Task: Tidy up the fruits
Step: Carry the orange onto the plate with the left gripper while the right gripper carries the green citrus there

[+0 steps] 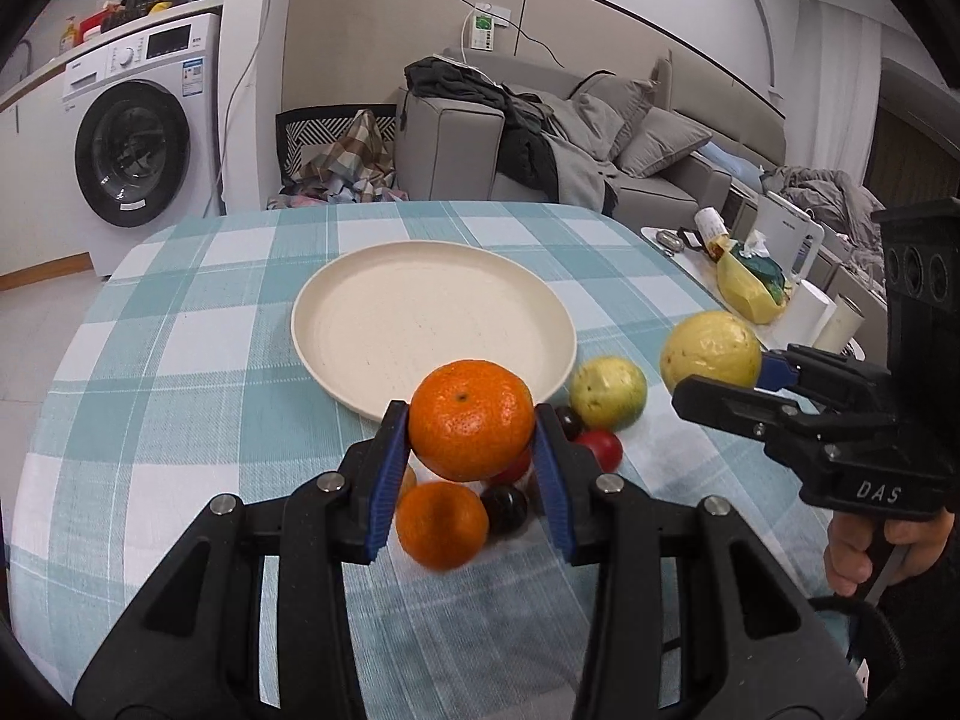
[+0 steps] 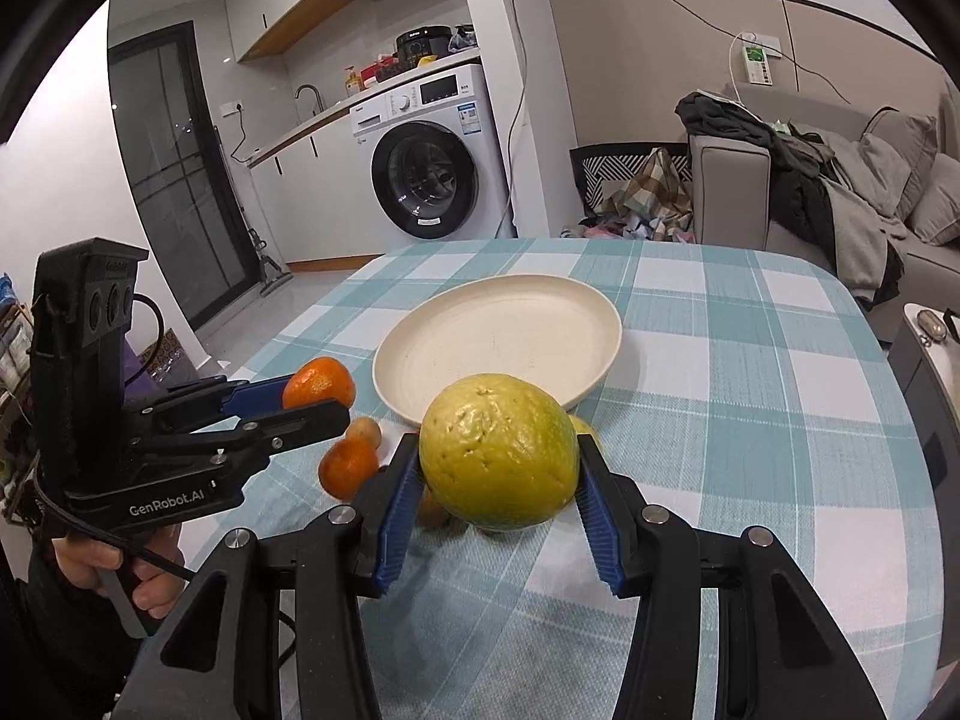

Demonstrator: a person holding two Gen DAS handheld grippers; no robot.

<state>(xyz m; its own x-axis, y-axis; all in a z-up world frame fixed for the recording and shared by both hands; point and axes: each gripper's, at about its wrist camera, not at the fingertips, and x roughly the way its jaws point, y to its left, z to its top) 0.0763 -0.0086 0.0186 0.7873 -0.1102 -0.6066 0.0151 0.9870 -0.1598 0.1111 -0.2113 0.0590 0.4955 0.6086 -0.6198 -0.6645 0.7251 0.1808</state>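
My left gripper (image 1: 472, 447) is shut on an orange mandarin (image 1: 471, 420), held just above the table in front of the cream plate (image 1: 384, 312). My right gripper (image 2: 498, 480) is shut on a yellow-green guava (image 2: 498, 450), also lifted near the plate (image 2: 480, 330). In the left wrist view the right gripper (image 1: 717, 378) carries that guava (image 1: 710, 348) at the right. On the cloth below lie a second mandarin (image 1: 441, 525), a second guava (image 1: 607, 391), a red fruit (image 1: 603, 447) and dark small fruits (image 1: 504, 507). The right wrist view shows the left gripper (image 2: 312, 402) with its mandarin (image 2: 318, 384).
The round table has a teal checked cloth (image 1: 180, 360). A side table with a yellow bag (image 1: 747, 294) and paper rolls stands at the right. A washing machine (image 1: 138, 150) and a grey sofa (image 1: 600, 138) with clothes are behind. A hand (image 1: 864, 546) holds the right gripper's handle.
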